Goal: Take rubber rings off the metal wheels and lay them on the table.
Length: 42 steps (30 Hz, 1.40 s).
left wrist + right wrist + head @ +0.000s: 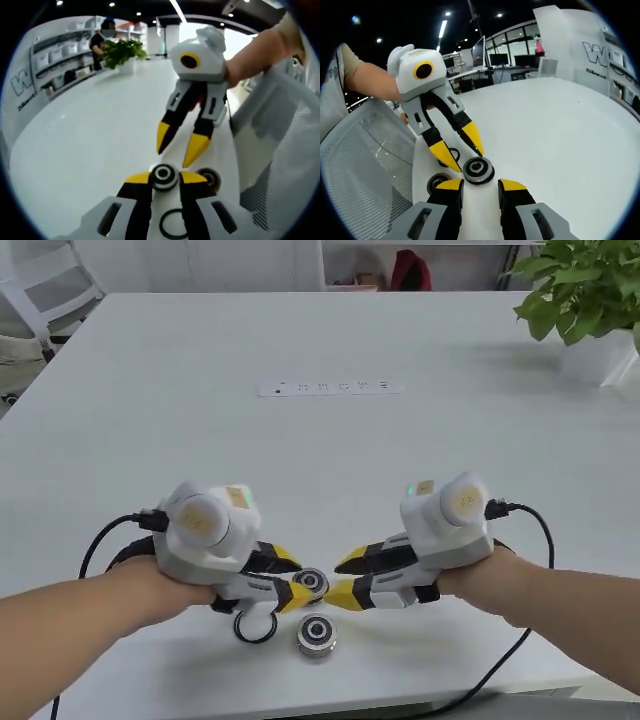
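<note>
Here we go: left claw (297, 587) pinches a wheel (311, 582) just above the desk (330, 450), rubber apparently not yet off. The right claw (344, 578) gapes empty beside it. One ring (256, 627) lies freed by a bare-looking wheel (316, 634). About halfway, I'd say.

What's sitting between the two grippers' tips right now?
A wheel, clamped in the left gripper; the right gripper stands open just short of it. Head view and both gripper views show it.
</note>
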{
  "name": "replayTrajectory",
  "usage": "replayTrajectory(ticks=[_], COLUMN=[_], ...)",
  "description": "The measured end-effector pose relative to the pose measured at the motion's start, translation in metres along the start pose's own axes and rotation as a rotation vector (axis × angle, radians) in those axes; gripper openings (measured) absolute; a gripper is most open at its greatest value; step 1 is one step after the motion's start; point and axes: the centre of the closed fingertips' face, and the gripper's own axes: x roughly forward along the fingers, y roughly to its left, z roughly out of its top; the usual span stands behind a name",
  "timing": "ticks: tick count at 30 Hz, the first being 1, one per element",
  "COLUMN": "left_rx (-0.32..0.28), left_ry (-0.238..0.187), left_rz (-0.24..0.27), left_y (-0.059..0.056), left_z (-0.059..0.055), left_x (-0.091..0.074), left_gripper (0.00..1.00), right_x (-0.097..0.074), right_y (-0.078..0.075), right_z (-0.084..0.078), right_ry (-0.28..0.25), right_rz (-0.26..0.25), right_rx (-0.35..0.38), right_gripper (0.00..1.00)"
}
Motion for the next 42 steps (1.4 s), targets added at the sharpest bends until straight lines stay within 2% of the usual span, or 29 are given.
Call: replayTrajectory(ticks=[13,18,21,34,42], left_rx=[0.001,-0.003,0.015,0.009,-0.002], left_ry=[0.025,0.030,0.032,0.020,0.015], left_rz=[0.007,0.027,0.038,0.064,0.061], left_y=[0.001,0.004,0.003,0.004,0.004], left_z=[-0.005,-0.004,-0.005,-0.005,-0.005], left_x=[0.005,0.006,0.006,0.006,0.006], left_gripper=[0.17,0.14,0.14,0.14,0.13], right_x=[0.001,0.003,0.005,0.014,0.019], right_y=[0.000,0.001,0.003,0.001,0.004], right_z=[-0.002,-0.003,-0.004,-0.003,-0.004], right_ry=[0.006,0.013,0.024,0.038,0.049], right_rz=[0.000,0.006,0.009,0.001,0.004], right_rx=[0.004,0.001,-0.006,0.002,-0.024], right_gripper=[0.27,0.27,0.27,0.28,0.26])
